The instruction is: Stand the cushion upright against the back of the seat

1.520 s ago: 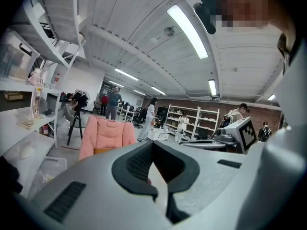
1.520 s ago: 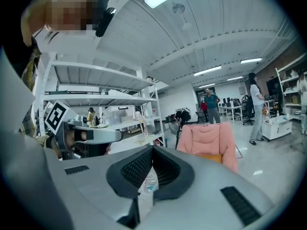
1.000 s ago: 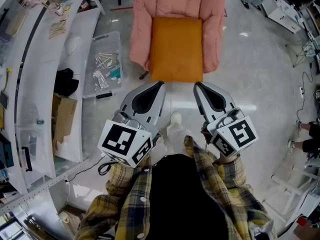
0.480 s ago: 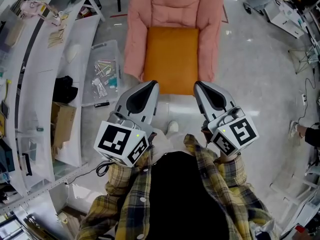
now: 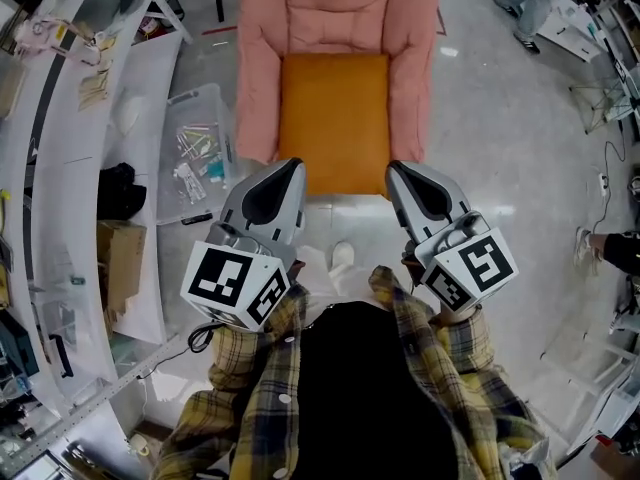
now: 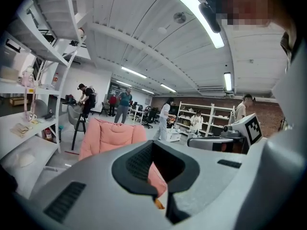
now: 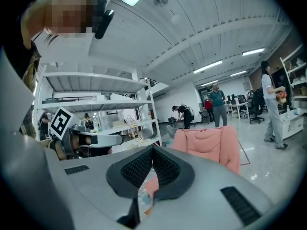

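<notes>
The orange cushion (image 5: 335, 118) lies flat on the seat of the pink armchair (image 5: 258, 88), filling it from the front edge to the foot of the back (image 5: 335, 8) and from one padded arm to the other. The left gripper (image 5: 291, 165) and the right gripper (image 5: 394, 169) are both closed on nothing. They point almost level at the chair, their tips near the cushion's two front corners in the head view. The gripper views show the chair still some way ahead, so neither touches it. The cushion looks plump and soft, probably light, with a woven cover that should give the pads good hold. It is likely to sag or fold if taken at one point only. The best hold seems to be along the front edge, one gripper near each front corner, pinching the full thickness, not just the cover. The jaws would have to open wide first. Raising the front edge while the rear edge stays at the foot of the back should tip it upright, though a soft cushion may slump forward once let go.
</notes>
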Available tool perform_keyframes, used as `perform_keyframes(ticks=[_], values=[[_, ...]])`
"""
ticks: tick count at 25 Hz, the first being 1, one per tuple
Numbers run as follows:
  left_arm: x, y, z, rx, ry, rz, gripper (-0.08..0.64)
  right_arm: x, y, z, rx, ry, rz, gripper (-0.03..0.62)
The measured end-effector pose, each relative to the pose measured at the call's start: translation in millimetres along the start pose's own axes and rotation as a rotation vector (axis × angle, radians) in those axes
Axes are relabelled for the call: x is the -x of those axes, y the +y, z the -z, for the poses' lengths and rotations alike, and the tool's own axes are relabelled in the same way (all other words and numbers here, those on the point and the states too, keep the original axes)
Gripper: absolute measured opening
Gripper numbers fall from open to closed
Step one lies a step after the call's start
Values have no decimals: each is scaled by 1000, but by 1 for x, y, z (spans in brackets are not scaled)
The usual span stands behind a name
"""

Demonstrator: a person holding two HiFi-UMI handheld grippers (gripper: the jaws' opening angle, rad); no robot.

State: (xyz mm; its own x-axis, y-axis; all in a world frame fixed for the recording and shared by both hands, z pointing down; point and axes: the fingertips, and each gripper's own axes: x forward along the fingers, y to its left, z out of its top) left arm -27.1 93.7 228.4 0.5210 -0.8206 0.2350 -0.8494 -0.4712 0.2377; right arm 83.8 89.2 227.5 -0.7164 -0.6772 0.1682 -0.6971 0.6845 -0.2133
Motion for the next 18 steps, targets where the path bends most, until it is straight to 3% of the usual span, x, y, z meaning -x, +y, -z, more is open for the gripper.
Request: perform_keyframes(ticks=[18], values=[[-79,162,-23,-4,120,158,3,-166,-32,-10,-57,34,194,18]])
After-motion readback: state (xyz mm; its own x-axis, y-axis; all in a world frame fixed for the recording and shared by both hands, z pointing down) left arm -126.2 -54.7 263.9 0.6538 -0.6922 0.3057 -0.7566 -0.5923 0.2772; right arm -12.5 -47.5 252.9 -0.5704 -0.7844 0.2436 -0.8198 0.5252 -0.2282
